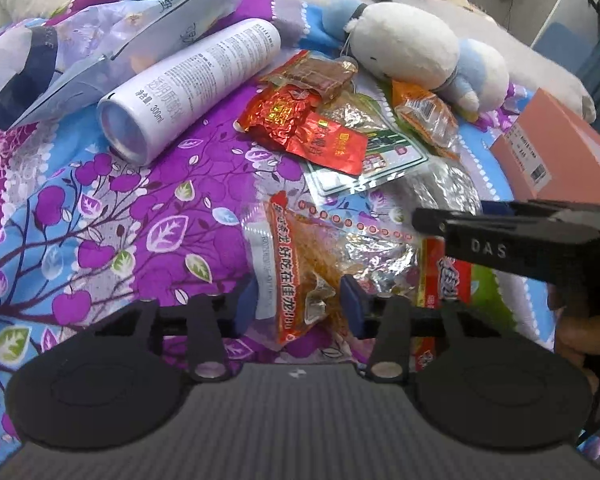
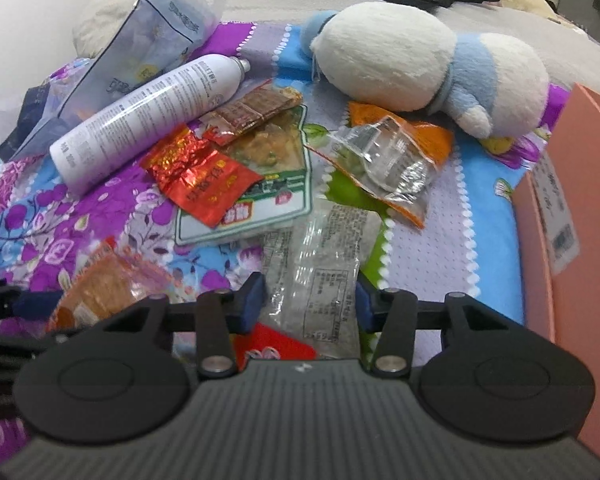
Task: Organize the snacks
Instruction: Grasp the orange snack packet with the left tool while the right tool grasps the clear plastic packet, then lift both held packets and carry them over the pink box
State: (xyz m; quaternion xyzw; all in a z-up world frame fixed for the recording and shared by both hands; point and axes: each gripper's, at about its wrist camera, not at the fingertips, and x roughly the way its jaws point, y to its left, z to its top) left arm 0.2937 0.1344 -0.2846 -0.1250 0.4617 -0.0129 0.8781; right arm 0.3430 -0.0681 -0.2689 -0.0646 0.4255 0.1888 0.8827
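Several snack packets lie on a purple and blue floral bedsheet (image 1: 100, 216). My left gripper (image 1: 298, 304) has its blue pads against both sides of an orange spicy-strip packet (image 1: 300, 256) with a red-lettered band. My right gripper (image 2: 310, 302) closes on a clear packet (image 2: 320, 264) printed with small text; its black body (image 1: 500, 240) reaches in from the right in the left wrist view. Farther back lie a red foil packet (image 1: 300, 124), a green-bordered packet (image 2: 268, 184), a brown packet (image 1: 316, 76) and an orange packet (image 2: 392, 160).
A white spray can (image 1: 188, 84) lies on its side at the left beside a pale blue bag (image 1: 100, 40). A white and blue plush toy (image 2: 420, 56) rests at the back. A pink cardboard box (image 2: 572, 208) stands at the right. A red packet (image 1: 448, 280) lies under the right gripper.
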